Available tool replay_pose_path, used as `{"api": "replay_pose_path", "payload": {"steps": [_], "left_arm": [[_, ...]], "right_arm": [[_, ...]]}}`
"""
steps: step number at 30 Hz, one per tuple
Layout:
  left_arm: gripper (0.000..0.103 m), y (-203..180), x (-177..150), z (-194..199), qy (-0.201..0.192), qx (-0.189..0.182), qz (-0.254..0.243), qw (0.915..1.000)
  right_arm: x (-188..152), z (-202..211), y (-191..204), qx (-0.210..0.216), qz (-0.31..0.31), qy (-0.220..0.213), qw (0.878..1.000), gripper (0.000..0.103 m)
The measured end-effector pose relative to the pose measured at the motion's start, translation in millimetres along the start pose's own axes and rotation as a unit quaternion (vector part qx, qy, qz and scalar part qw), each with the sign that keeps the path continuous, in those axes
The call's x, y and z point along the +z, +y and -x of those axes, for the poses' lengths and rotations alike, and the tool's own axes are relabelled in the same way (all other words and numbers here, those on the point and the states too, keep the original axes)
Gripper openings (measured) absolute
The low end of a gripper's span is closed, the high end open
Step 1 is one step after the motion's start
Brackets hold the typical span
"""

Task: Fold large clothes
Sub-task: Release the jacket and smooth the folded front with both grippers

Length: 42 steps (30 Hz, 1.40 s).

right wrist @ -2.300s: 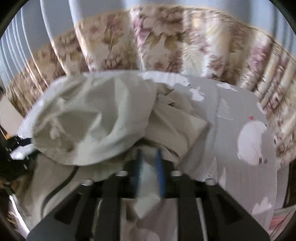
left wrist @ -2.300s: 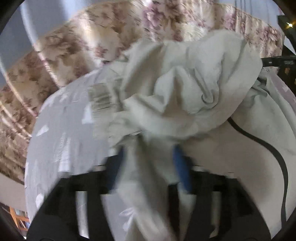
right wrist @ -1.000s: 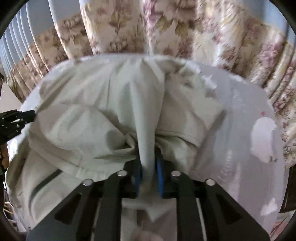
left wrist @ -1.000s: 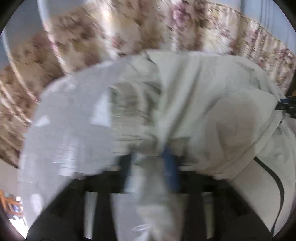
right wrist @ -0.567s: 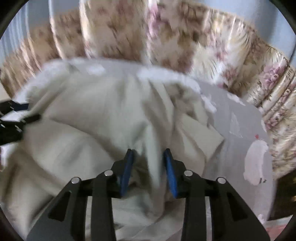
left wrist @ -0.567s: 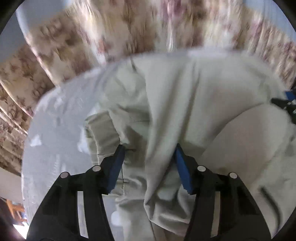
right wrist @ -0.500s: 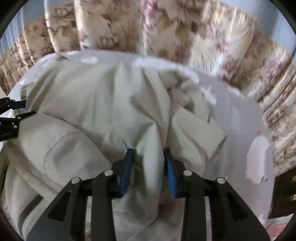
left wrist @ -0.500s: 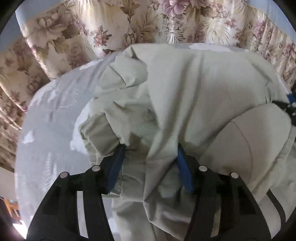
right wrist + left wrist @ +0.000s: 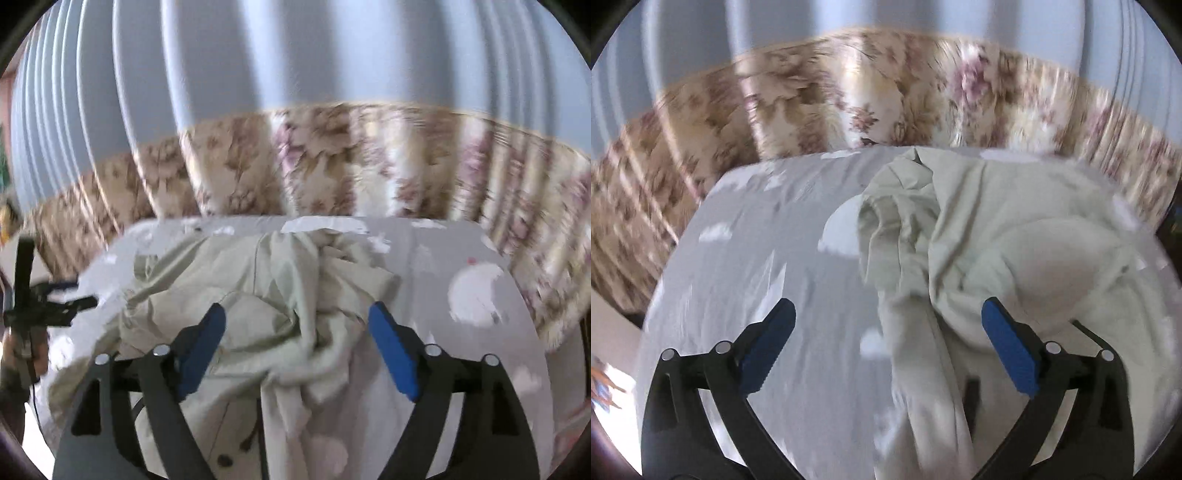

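Left hand-held gripper point(image 9: 886, 345) spread wide, blue pads point(image 9: 1008, 349) apart, pinching nothing. Pale cream garment point(image 9: 997, 240) heaped on the grey patterned bed point(image 9: 746, 266), from 12 o'clock round to 4 o'clock in the left wrist view, one limp strip trailing down toward 6 between the jaws. Right hand-held gripper point(image 9: 297, 345) likewise spread, empty, poised over the garment point(image 9: 266, 295), which lies bunched at centre and runs out to 9 o'clock. Left gripper seen small at 9 o'clock there. Floral curtain point(image 9: 332, 170) behind the bed at 12 o'clock. Both views motion-blurred.
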<state>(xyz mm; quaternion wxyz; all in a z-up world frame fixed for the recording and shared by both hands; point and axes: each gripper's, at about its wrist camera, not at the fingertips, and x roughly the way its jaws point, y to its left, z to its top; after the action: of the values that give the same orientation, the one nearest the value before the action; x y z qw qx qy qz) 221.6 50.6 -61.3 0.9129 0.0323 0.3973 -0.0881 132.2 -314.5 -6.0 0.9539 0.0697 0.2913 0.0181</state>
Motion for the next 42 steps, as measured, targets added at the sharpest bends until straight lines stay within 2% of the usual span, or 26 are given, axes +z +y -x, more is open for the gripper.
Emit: {"api": "replay_pose_path", "payload": {"steps": [3, 5, 9, 12, 14, 15, 16, 18, 22, 24, 26, 27, 28, 31, 36, 38, 40, 42], "left_arm": [[0.100, 8.6, -33.0, 22.5, -0.016, -0.014, 0.024, 0.9995], [0.100, 11.0, -53.9, 30.1, -0.007, -0.023, 0.027, 0.9994], [0.100, 10.6, -86.3, 45.1, 0.003, 0.007, 0.024, 0.9997], [0.100, 11.8, -110.2, 56.3, 0.009, 0.003, 0.032, 0.9994], [0.100, 5.3, -125.4, 62.3, 0.016, 0.000, 0.017, 0.9997], [0.100, 1.2, -129.7, 63.6, 0.017, 0.001, 0.008, 0.9998], [0.100, -5.6, -135.4, 64.7, 0.019, 0.003, -0.008, 0.9998], [0.100, -14.3, -142.3, 64.3, 0.022, 0.007, -0.025, 0.9994], [0.099, -22.9, -154.3, 54.5, 0.043, -0.012, -0.037, 0.9983], [0.096, -24.6, -157.8, 49.5, 0.051, -0.017, -0.043, 0.9977], [0.095, -25.9, -158.9, 43.9, 0.056, -0.024, -0.050, 0.9969], [0.095, -26.3, -158.8, 40.2, 0.059, -0.031, -0.052, 0.9964], [0.095, -27.2, -158.8, 36.8, 0.063, -0.034, -0.050, 0.9962], [0.098, -26.6, -158.7, 29.1, 0.073, -0.038, -0.040, 0.9958], [0.100, -30.2, -159.4, 25.0, 0.085, -0.039, -0.040, 0.9948], [0.100, -32.7, -158.8, 24.4, 0.085, -0.033, -0.041, 0.9949], [0.100, -33.5, -158.7, 24.8, 0.085, -0.032, -0.039, 0.9951], [0.098, -33.8, -158.5, 25.7, 0.083, -0.034, -0.037, 0.9953]], "right_arm": [[-24.8, 15.3, -5.9, -0.061, -0.008, -0.009, 0.998, 0.081], [-37.6, 24.3, -7.1, -0.076, -0.010, -0.004, 0.997, 0.082], [-64.3, 36.2, -9.5, -0.130, -0.014, 0.026, 0.991, 0.082], [-89.5, 46.7, -11.5, -0.142, -0.010, 0.027, 0.989, 0.080], [-102.3, 48.7, -10.9, -0.152, -0.004, 0.037, 0.988, 0.054], [-108.5, 49.3, -12.0, -0.144, -0.006, 0.047, 0.988, 0.029], [-113.6, 51.0, -14.2, -0.138, -0.010, 0.053, 0.989, 0.023], [-122.3, 54.7, -17.2, -0.127, -0.012, 0.065, 0.990, 0.023], [-138.5, 73.5, -15.8, -0.109, 0.002, 0.079, 0.991, 0.023], [-142.5, 80.7, -15.7, -0.078, -0.005, 0.090, 0.993, 0.025], [-146.9, 76.6, -15.8, -0.042, -0.023, 0.115, 0.992, 0.042], [-149.1, 74.3, -15.1, -0.037, -0.021, 0.119, 0.992, 0.060], [-152.2, 72.4, -11.1, -0.040, -0.010, 0.115, 0.992, 0.064], [-157.6, 65.5, -7.6, -0.063, 0.007, 0.120, 0.991, 0.065], [-163.9, 44.2, -14.7, -0.047, -0.014, 0.155, 0.987, 0.063], [-164.9, 40.9, -11.8, -0.049, -0.008, 0.156, 0.986, 0.060], [-164.9, 42.7, -7.7, -0.047, 0.000, 0.150, 0.988, 0.046], [-163.8, 43.6, -4.2, -0.050, 0.010, 0.149, 0.987, 0.042]]}}
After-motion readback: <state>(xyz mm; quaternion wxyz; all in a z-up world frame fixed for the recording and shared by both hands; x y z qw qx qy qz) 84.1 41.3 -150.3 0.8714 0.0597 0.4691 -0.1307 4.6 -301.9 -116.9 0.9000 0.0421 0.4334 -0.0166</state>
